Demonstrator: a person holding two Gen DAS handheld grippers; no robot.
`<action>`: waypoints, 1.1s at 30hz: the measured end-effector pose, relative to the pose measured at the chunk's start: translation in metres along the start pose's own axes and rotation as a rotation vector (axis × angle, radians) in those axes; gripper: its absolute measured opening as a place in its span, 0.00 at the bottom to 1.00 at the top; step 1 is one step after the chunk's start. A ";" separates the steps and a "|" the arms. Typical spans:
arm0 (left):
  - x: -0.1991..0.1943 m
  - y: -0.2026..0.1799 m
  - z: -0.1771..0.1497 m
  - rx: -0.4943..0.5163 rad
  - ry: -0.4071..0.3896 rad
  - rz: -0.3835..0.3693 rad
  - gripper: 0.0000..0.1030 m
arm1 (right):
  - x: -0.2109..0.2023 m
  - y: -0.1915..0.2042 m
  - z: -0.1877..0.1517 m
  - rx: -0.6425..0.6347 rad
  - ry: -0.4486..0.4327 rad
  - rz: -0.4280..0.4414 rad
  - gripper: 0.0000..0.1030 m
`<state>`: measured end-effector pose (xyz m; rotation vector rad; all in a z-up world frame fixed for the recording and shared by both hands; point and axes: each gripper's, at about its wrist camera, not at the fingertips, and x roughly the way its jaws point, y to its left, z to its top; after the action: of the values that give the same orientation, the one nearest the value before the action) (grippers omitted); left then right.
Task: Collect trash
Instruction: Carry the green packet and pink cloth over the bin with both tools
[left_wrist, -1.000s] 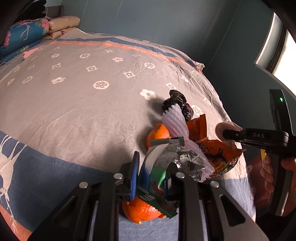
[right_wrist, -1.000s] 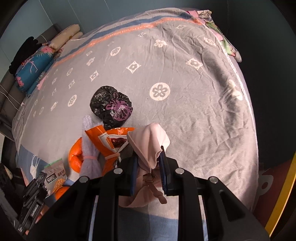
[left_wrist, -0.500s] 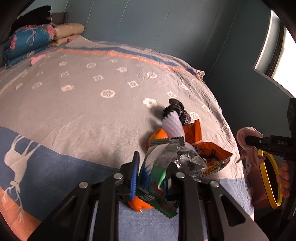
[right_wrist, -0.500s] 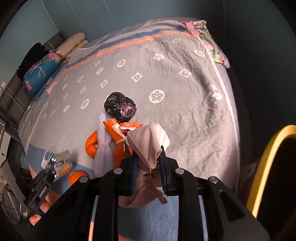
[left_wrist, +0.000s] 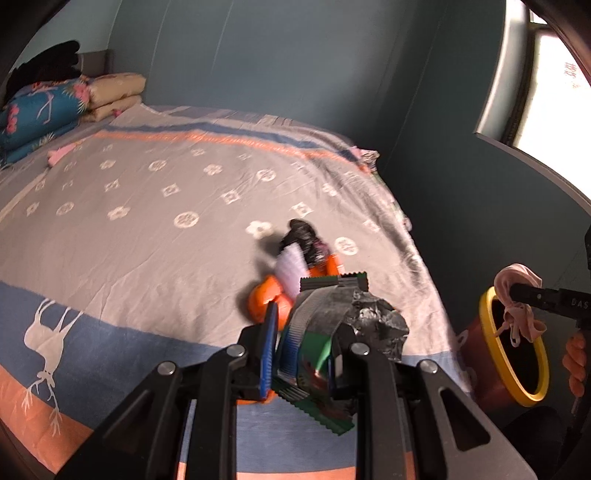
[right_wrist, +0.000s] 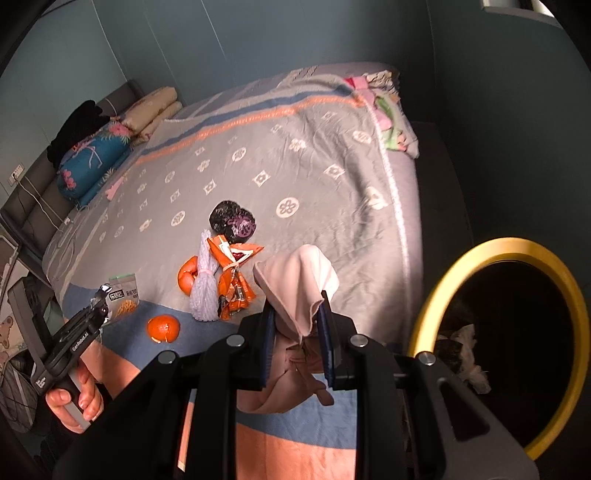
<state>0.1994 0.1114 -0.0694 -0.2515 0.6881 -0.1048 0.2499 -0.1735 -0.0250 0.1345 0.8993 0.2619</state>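
At lower centre of the left wrist view, the left tool (left_wrist: 303, 354) is clamped on a crumpled green-and-silver foil snack packet (left_wrist: 332, 325), its jaws nearly together with the packet between the blue pads. At lower centre of the right wrist view, the right tool (right_wrist: 297, 341) is pinched on a limp pale-pink cloth scrap (right_wrist: 299, 291), which bunches above the jaws and hangs knotted below them.

Right of that tool gapes the round yellow-rimmed waste bin (right_wrist: 443, 295), dark inside, with crumpled refuse at its bottom. In the left wrist view the pink scrap hangs directly at the bin's rim, at the right edge of the frame.

Left on the grey patterned bedspread (right_wrist: 314, 177), at frame centre, are a black crumpled plastic bag (right_wrist: 232, 221), an orange torn snack wrapper (right_wrist: 232, 280), a white foam fruit net (right_wrist: 205, 284) and orange peel pieces (right_wrist: 163, 328).

Step in hand, judged: carrying both pieces to the bin. To do it well, bring the scrap fully over the dark opening before parting the jaws, since its hanging tail could catch on the rim; then bring the foil packet over the same opening, clear of the other tool.

Legible writing: "GenRobot.AI" on the left tool's body at lower left of the right wrist view; Chinese characters on the foil packet there, too small to read; partial letters "BAS" or similar on the right tool in the left wrist view.
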 end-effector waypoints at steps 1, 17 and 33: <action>-0.004 -0.007 0.002 0.010 -0.005 -0.004 0.19 | -0.008 -0.004 -0.001 0.001 -0.011 0.000 0.20; -0.023 -0.112 0.017 0.164 -0.020 -0.118 0.19 | -0.081 -0.062 -0.007 0.070 -0.121 -0.016 0.20; -0.008 -0.197 0.013 0.257 0.001 -0.241 0.19 | -0.117 -0.118 -0.016 0.147 -0.193 -0.068 0.21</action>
<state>0.1990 -0.0753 -0.0032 -0.0861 0.6361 -0.4205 0.1875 -0.3199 0.0265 0.2602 0.7292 0.1165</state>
